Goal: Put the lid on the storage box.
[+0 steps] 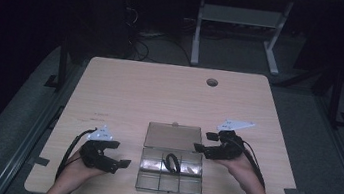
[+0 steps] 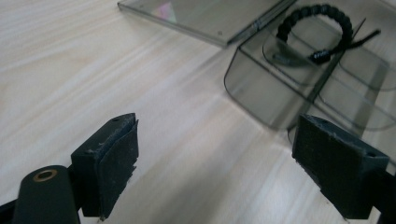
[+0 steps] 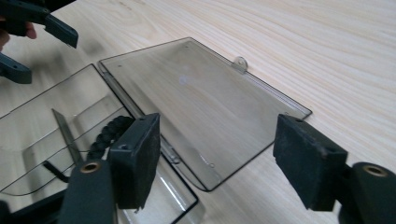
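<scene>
A: Your left gripper [image 1: 116, 163] has its jaws wide apart with nothing between them, just bare bench [image 2: 116, 70]. Same on the right gripper [image 1: 204, 142]: jaws spread, empty, hovering over the lid.

B: Where's the box from here?

A: The box [image 1: 170, 171] sits between your two grippers, just past the left jaws and to their right in the left gripper view. Its near corner [image 2: 247, 88] is close to your right-hand pad. The lid [image 3: 196, 102] lies flat and open on the bench, right beyond and between the right jaws.

B: And the bracelet?

A: The bracelet [image 2: 317, 28] lies in a middle compartment at the hinge side, farther off than the corner. In the right gripper view it peeks out beside your left-hand pad [image 3: 109, 133].

B: So, closing the lid next?

A: That looks like the job. Slide one right pad under the lid's far edge by its small tab [image 3: 239, 63], pinch lightly, and swing it over the hinge. Steady the box wall with the left jaws so it doesn't skid. Watch that the bracelet cord isn't caught under the rim.
</scene>
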The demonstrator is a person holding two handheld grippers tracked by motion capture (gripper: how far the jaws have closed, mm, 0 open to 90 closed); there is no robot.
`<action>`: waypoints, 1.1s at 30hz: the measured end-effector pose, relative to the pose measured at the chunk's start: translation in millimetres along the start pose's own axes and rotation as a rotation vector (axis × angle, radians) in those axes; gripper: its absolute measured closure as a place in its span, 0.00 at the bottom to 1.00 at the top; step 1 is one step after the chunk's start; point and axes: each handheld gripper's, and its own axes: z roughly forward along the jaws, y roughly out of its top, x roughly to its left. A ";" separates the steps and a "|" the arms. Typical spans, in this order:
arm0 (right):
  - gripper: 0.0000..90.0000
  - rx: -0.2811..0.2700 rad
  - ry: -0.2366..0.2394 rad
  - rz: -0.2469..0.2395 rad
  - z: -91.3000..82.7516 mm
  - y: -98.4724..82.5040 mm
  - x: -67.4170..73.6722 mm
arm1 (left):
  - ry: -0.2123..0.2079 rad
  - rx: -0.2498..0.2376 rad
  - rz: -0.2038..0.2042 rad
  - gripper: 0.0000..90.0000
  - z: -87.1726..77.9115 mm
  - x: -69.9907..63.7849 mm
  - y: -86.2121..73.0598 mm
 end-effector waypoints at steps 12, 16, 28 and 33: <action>0.22 -0.018 -0.007 0.089 2.7 3.0 -20.1 | -0.033 0.008 -0.019 0.15 15.9 14.1 32.2; 0.21 -0.032 -0.007 0.114 4.1 3.6 -25.4 | -0.043 0.014 -0.022 0.15 20.4 18.4 41.6; 0.17 0.017 0.000 0.149 14.0 1.1 -27.4 | -0.065 0.008 -0.032 0.15 40.7 21.0 68.2; 0.17 0.031 0.010 0.174 17.7 0.7 -29.9 | -0.073 0.017 -0.043 0.15 49.7 22.0 74.1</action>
